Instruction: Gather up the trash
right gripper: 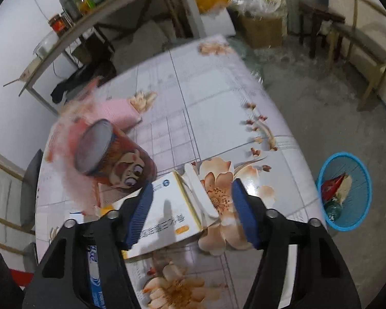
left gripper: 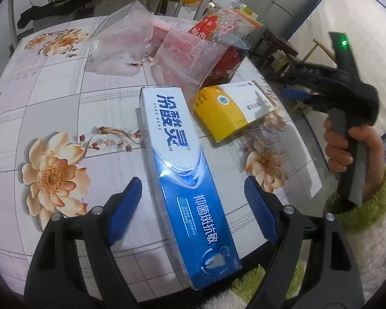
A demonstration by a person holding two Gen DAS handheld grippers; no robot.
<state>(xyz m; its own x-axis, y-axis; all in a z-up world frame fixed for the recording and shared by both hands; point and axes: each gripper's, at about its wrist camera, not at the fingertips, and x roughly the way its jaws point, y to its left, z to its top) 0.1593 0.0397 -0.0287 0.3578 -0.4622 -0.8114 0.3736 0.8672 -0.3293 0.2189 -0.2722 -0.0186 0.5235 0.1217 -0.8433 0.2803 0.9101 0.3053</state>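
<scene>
The left hand-held gripper (left gripper: 193, 195) stands released, its pads clear on both sides of a blue toothpaste box (left gripper: 185, 177) lying at the bench's (left gripper: 64, 97) near edge. The right hand-held gripper (right gripper: 191, 206) stands released astride the yellow-white medicine box (right gripper: 167, 211) near the bench's right edge, not pressing it.

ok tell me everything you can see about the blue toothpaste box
The blue toothpaste box is a long, glossy carton, white at its far end with large dark blue lettering, blue at its near end with white lettering and a tooth emblem. It looks closed and undamaged. It lies flat on the floral tablecloth, its near end reaching the table's near edge. It sits between the open blue fingers of the left gripper, which do not touch it. A yellow and white box lies just beside its far end.
</scene>
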